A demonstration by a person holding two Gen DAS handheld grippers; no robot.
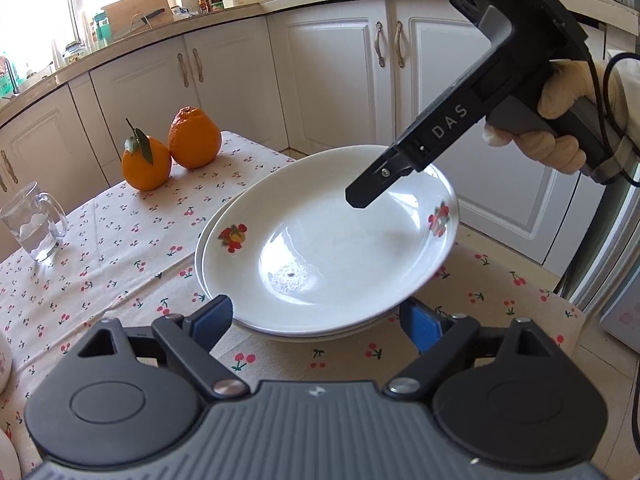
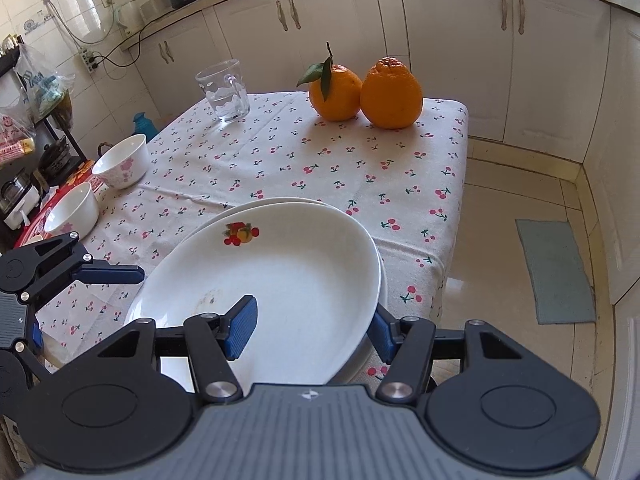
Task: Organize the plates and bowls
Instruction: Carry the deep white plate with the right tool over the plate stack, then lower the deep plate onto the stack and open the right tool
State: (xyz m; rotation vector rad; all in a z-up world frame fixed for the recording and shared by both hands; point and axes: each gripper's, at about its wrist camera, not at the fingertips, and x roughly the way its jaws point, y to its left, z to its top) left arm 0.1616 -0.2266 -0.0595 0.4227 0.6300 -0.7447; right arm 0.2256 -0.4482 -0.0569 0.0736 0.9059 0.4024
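While the top white fruit-printed plate [image 2: 280,264] sits tilted on the second plate [image 1: 208,240] beneath it on the cherry-print tablecloth [image 2: 280,152], the right gripper [image 2: 310,326] is clamped on its near rim, and the left gripper [image 1: 320,320] stands apart, jaws wide around the stack's edge; 2 white floral bowls [image 2: 120,162] wait at the cloth's left edge, and 2 oranges [image 2: 366,92] and a glass mug [image 2: 224,92] stand at its far end.

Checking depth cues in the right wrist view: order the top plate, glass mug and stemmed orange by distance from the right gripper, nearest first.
1. top plate: its rim sits between the fingers of the right gripper, low centre.
2. stemmed orange: far end of the table, right of centre.
3. glass mug: far end, left of centre.

The orange and the mug are too close to call.
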